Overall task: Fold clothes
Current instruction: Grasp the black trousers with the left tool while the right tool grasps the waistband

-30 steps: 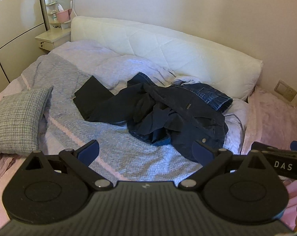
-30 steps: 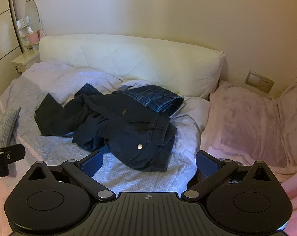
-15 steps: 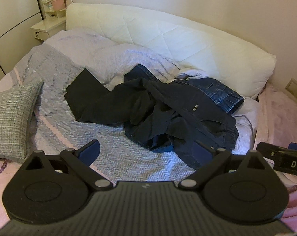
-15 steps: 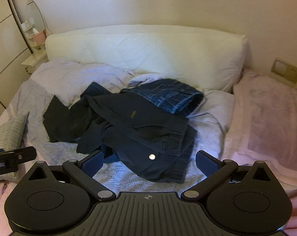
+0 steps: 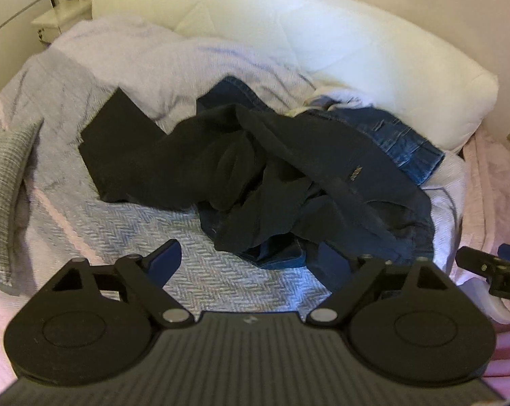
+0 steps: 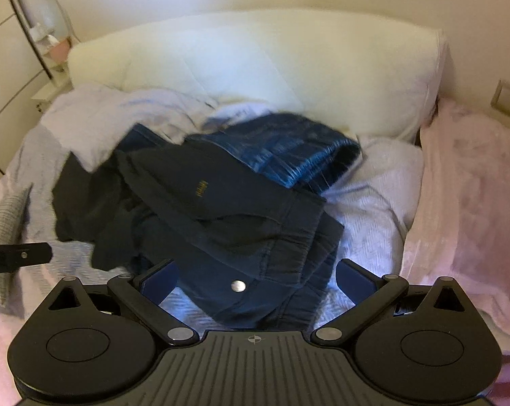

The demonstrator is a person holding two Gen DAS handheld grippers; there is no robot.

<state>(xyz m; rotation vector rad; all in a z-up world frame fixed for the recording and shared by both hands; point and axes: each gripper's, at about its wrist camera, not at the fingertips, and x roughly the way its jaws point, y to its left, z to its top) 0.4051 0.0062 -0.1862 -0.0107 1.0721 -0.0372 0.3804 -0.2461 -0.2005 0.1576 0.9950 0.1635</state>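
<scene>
both grippers have come closer to the heap than half a second ago, so the clothes fill more of each view; the heap itself has not shifted. the left gripper (image 5: 251,257) hangs with its jaws spread wide and nothing between them, above the herringbone cover just in front of the heap's near edge. the right gripper (image 6: 256,279) is likewise spread wide and grips nothing, its blue pads flanking the waistband with the metal button (image 6: 238,286).

the crumpled dark navy trousers (image 5: 272,176) lie in a tangle at the middle of the bed, one flat black leg reaching toward the left edge. the folded blue denim jeans (image 6: 288,149) rest behind them, partly under the trousers, near the cream quilted headboard cushion (image 6: 255,67).

the pale lilac herringbone bedspread (image 5: 204,280) carries it all. a grey checked cushion (image 5: 1,182) sits at the bed's left edge, a pink fleece blanket (image 6: 464,196) along the right edge. a white bedside shelf (image 5: 62,17) stands at the far left corner.
</scene>
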